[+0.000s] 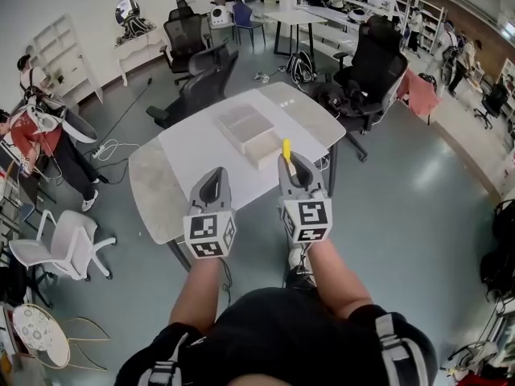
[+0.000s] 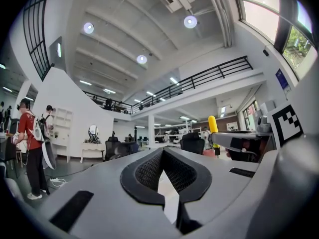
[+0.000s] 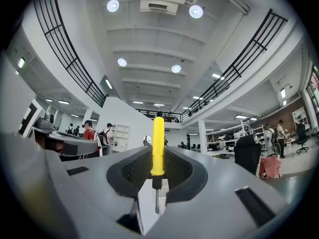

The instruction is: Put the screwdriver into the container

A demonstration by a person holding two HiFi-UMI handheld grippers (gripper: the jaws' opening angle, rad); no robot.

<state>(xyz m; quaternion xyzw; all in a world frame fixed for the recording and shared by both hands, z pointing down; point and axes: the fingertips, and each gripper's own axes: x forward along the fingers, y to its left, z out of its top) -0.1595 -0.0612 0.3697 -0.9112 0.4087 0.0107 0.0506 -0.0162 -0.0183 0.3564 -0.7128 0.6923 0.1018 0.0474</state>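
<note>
Right gripper view shows the right gripper (image 3: 158,176) clamped on the yellow screwdriver (image 3: 158,143), handle toward 12 o'clock, tip toward 6. The left gripper (image 2: 163,171) has its jaws drawn together on nothing. The container (image 1: 244,127) sits on the table (image 1: 181,159) at 11 o'clock from the tool. The carry should probably end squarely over its opening, held low, before the jaws let go.
</note>
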